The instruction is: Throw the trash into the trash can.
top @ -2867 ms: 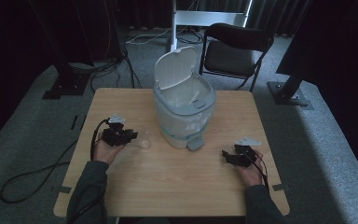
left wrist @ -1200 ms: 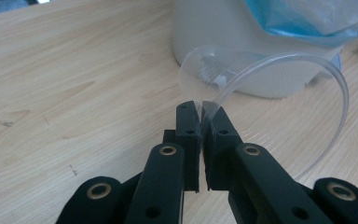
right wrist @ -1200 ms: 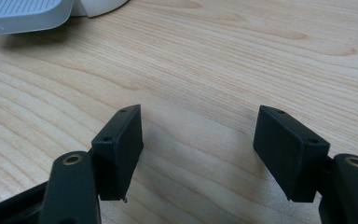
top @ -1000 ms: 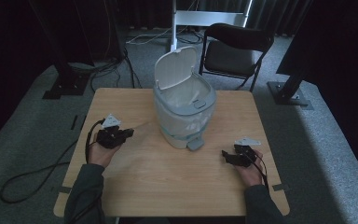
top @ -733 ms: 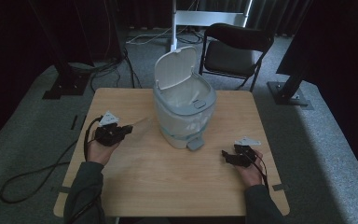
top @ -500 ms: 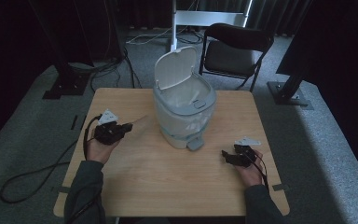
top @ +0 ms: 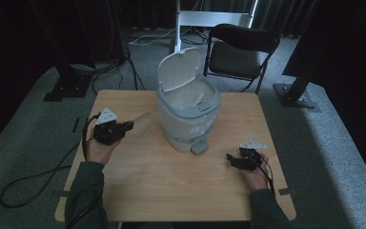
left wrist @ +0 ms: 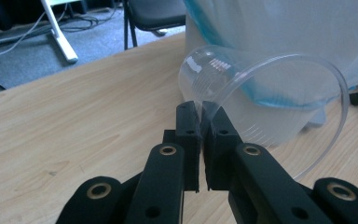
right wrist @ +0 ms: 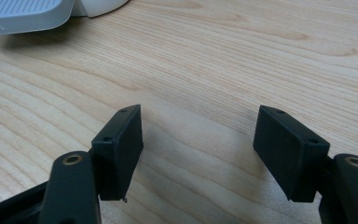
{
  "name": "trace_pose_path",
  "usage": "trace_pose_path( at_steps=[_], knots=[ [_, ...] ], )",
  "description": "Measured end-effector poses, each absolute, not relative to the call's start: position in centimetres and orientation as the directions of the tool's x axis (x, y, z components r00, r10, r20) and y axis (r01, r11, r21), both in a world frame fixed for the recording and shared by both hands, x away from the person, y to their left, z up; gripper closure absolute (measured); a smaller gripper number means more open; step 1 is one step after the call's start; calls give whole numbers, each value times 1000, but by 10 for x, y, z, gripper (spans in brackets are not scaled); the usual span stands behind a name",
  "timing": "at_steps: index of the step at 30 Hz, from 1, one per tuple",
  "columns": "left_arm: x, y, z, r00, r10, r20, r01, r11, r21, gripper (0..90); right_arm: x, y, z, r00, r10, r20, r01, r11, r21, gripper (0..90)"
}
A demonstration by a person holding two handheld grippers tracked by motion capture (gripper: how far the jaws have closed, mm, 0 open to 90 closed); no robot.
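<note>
Pedal bin (top: pixel 189 112) of pale grey plastic, rounded, lid raised upright at its far side, liner visible inside, grey foot pedal (top: pixel 199 147) at its near base; stands at the middle of a square light wooden tabletop (top: pixel 171 191). Cup (left wrist: pixel 261 100), clear thin-walled disposable plastic, lying on its side in the air with its open mouth toward the left gripper view's camera and its base toward the bin; seen from above it is a faint shape (top: pixel 140 119) just left of the bin, clear of the wood. Left hand-held gripper (left wrist: pixel 200 119), black, jaws pressed together on the cup's rim wall, one pad inside and one outside; held left of the bin (top: pixel 128 125), grey three-cornered plate on top, cable trailing off the tabletop's left edge. Right hand-held gripper (right wrist: pixel 198 135), black, jaws standing apart with bare wood between them; low over the tabletop to the right of and nearer than the bin (top: pixel 229 159), just past the pedal. Folding chair (top: pixel 240 50), dark, on the grey carpet beyond the bin.
</note>
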State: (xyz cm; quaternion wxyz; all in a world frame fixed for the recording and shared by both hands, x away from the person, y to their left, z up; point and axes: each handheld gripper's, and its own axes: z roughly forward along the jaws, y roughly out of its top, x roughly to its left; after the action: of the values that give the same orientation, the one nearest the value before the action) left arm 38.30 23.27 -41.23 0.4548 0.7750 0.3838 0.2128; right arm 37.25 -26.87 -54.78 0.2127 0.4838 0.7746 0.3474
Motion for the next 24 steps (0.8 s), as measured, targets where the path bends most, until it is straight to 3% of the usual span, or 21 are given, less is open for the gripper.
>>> trace_pose_path(
  at_steps=[24],
  knots=[
    [379,233,-386,617,787,12,341,-281,897,858,372,-269,-548,-442,897,7,601,290,744,322]
  ],
)
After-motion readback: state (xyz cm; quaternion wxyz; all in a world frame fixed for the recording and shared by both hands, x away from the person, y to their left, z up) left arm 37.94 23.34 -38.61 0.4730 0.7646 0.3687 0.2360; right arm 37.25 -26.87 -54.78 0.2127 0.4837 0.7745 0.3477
